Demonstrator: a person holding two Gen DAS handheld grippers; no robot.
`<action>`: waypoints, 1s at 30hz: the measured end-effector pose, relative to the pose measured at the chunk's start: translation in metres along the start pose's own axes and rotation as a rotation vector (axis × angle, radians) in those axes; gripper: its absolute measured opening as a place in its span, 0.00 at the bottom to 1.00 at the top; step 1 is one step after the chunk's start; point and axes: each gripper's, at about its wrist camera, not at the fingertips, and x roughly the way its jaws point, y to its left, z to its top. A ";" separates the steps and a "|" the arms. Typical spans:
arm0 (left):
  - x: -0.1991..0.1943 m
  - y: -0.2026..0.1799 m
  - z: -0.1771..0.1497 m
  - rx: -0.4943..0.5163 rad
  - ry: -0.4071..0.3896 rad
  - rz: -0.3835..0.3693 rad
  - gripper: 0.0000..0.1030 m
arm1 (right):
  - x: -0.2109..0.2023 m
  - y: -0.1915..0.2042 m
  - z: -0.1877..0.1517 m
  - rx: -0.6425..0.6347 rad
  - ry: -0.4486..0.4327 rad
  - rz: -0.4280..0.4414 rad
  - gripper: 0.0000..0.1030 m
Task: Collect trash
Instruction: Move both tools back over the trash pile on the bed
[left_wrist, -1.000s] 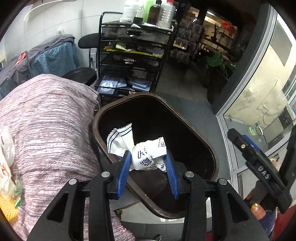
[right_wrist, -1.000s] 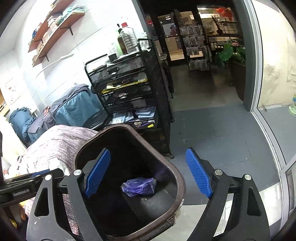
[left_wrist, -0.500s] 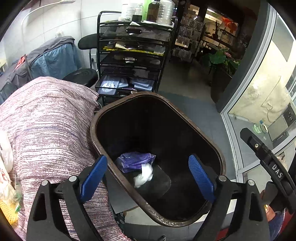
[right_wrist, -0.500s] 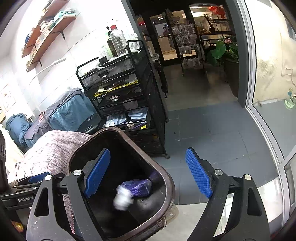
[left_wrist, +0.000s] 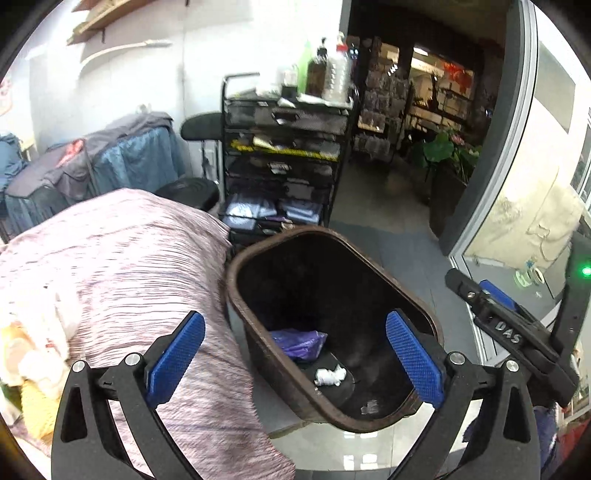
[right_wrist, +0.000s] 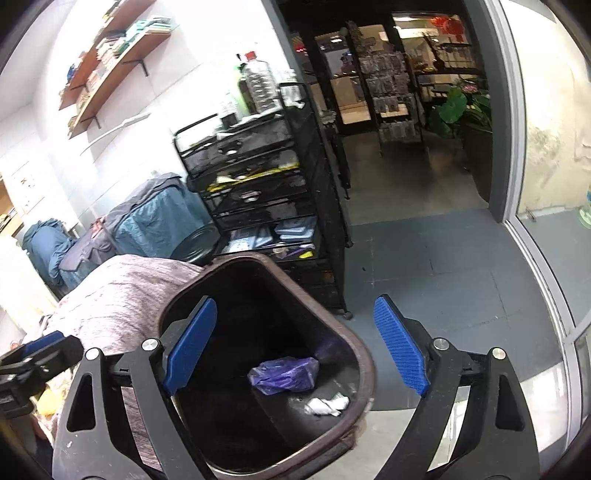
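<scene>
The left gripper is above the brown trash bin, and its jaws are opening wide; nothing is between the blue pads. The bin's rim and dark inside are seen through the gap, but the pads do not touch them. The right gripper is also over the bin, a little to the side, and its jaws are opening too, with only air between them.

The trash lies at the bottom of the bin. A crumpled white paper rests on the dark floor of it, free from both tools. Just beside it, towards the far wall of the bin, lies a purple plastic bag. From the right gripper's side the two things are seen close together, the white paper nearer to the rim and the purple bag behind it; whether they touch, I cannot tell.

The bin stands close against a table covered by a pink striped cloth. On the cloth, at the left edge, some pale and yellow things lie in a heap; they are too blurred to name. Behind the bin there is a black mesh drawer cart with bottles on top, and a blue-grey cover hangs over something near the wall. The floor past the bin is dark grey tile.
</scene>
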 end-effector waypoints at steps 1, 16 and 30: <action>-0.008 0.002 -0.001 -0.001 -0.017 0.006 0.94 | -0.001 0.006 0.000 -0.011 0.000 0.012 0.84; -0.083 0.041 -0.026 -0.044 -0.155 0.135 0.94 | -0.015 0.118 -0.023 -0.257 -0.001 0.246 0.87; -0.131 0.122 -0.078 -0.186 -0.167 0.334 0.94 | -0.024 0.225 -0.067 -0.453 0.131 0.496 0.87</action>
